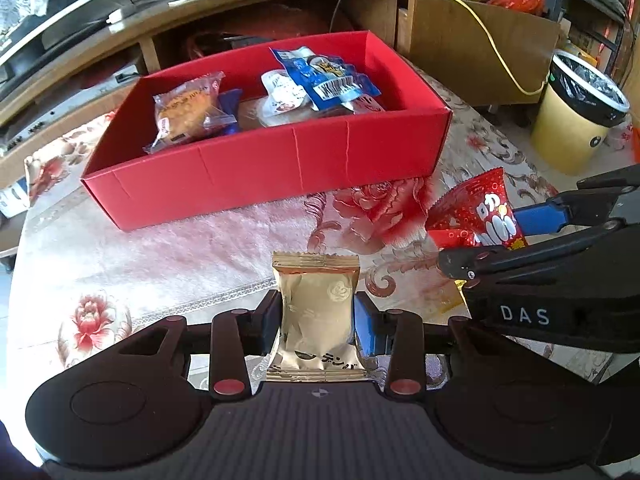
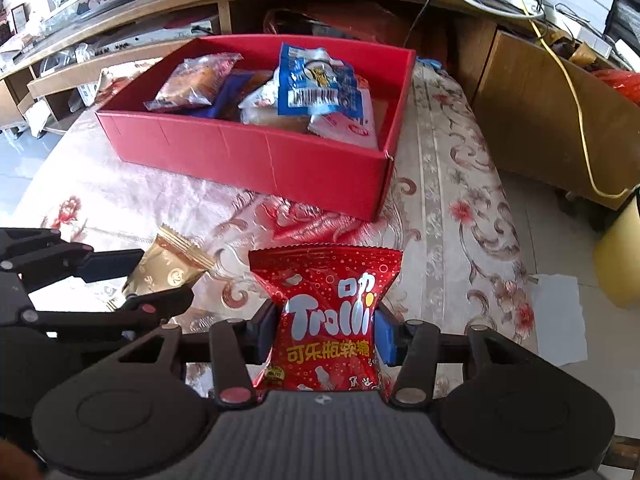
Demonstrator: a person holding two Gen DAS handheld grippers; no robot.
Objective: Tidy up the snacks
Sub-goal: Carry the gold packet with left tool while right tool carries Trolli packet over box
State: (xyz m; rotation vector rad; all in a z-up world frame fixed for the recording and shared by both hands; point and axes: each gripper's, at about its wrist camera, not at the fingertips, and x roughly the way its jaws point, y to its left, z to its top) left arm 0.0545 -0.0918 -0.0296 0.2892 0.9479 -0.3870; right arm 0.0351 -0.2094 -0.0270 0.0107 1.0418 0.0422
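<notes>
My left gripper point(image 1: 316, 322) is shut on a gold snack packet point(image 1: 316, 312), held above the floral tablecloth in front of the red box point(image 1: 280, 168). My right gripper point(image 2: 324, 332) is shut on a red Trolli candy bag point(image 2: 326, 312). The red box point(image 2: 256, 152) holds several snacks, among them a blue packet point(image 1: 326, 76) and a clear-wrapped pastry point(image 1: 188, 108). In the left wrist view the right gripper point(image 1: 508, 236) with the red bag point(image 1: 476, 212) is at the right. In the right wrist view the left gripper point(image 2: 132, 280) with the gold packet point(image 2: 168, 268) is at the left.
The table carries a floral cloth point(image 1: 160, 248). A wooden TV cabinet point(image 1: 240, 4) with cables stands behind the box. A yellow bin with a black liner point(image 1: 576, 116) and a cardboard panel point(image 1: 472, 44) stand at the right, off the table.
</notes>
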